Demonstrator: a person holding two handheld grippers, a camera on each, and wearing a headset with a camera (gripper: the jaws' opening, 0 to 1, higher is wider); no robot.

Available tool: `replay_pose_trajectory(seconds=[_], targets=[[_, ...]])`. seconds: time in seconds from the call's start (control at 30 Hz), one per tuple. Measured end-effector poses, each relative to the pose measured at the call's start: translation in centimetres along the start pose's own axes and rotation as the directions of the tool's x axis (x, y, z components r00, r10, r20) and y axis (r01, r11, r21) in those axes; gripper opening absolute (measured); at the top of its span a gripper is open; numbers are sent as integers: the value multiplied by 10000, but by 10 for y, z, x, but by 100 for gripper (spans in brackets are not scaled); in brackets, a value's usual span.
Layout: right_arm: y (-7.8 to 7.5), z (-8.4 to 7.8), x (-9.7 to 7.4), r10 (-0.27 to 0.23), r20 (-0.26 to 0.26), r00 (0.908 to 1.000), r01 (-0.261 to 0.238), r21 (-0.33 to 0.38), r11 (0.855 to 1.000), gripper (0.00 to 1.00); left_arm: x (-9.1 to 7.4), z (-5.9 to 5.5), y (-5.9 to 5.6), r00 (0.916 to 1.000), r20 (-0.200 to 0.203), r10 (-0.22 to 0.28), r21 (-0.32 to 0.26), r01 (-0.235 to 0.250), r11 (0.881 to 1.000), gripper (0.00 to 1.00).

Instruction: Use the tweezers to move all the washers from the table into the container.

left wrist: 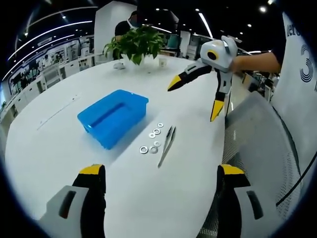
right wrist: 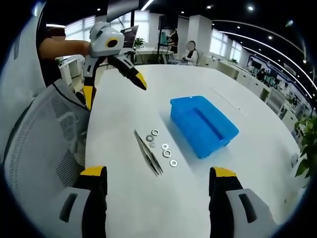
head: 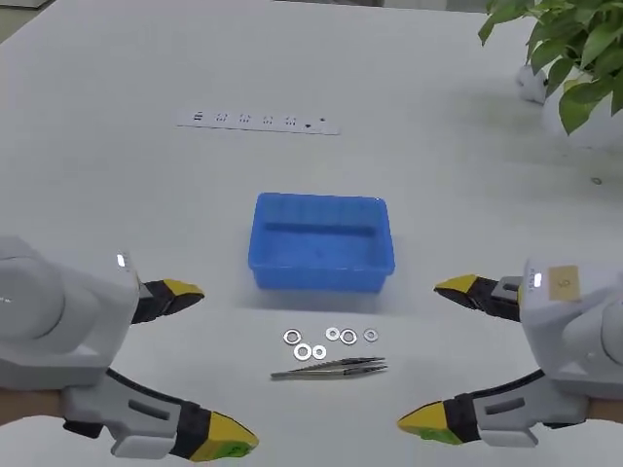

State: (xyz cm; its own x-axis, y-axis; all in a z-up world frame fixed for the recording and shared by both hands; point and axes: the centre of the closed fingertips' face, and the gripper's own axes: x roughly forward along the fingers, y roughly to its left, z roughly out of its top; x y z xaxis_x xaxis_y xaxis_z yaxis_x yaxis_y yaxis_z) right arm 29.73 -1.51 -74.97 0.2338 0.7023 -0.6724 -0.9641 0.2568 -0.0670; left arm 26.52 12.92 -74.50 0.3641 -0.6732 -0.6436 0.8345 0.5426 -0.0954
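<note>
Washers (head: 348, 337), six small metal rings, lie loosely scattered on the white table (head: 117, 195). They are on the near side of the blue plastic container (head: 321, 243), close to its front wall but not touching it. All six are outside the container. Steel tweezers (head: 331, 368) lie flat on the table just past the washers as seen from the container, roughly parallel to its front wall. The washers thus sit between the container and the tweezers. Whether the nearest rings touch the tweezers cannot be told. The container is a shallow rectangular bin that stands upright with its open top facing up.

The left gripper (head: 229, 365) hovers above the table to the left of the container and nearer the person than it is. Its two black, yellow-tipped jaws are spread wide with nothing between them. The right gripper (head: 417, 355) hangs to the container's right, also nearer the person, with its jaws just as wide apart and nothing in them. The tweezers and washers lie between the two grippers, and both grippers are well apart from them.

On the far side of the container, well apart from it, a white power strip (head: 258, 121) lies flat on the table. A leafy green potted plant (head: 569, 49) stands off to the container's far right. In the right gripper view a mesh-backed chair (right wrist: 44, 139) stands at the table edge, on the side of the tweezers away from the container.
</note>
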Motion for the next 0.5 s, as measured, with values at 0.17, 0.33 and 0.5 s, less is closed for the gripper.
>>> replay_pose_trajectory(seconds=[0.17,0.33,0.5], targets=[[-2,-2,4,50,-45,10000,-50,-14,10000,82,6,-1,12,9988,254,427,-319,-418,9986,96],[-3,1,13,265,-103,9996,-267,-222,9994,76,13,4,18,9972,666,348,-428,-320,9986,87],[3,4,26,725,-149,9973,-731,-463,9963,61,29,-7,8,9990,284,-337,-465,350,9983,76]])
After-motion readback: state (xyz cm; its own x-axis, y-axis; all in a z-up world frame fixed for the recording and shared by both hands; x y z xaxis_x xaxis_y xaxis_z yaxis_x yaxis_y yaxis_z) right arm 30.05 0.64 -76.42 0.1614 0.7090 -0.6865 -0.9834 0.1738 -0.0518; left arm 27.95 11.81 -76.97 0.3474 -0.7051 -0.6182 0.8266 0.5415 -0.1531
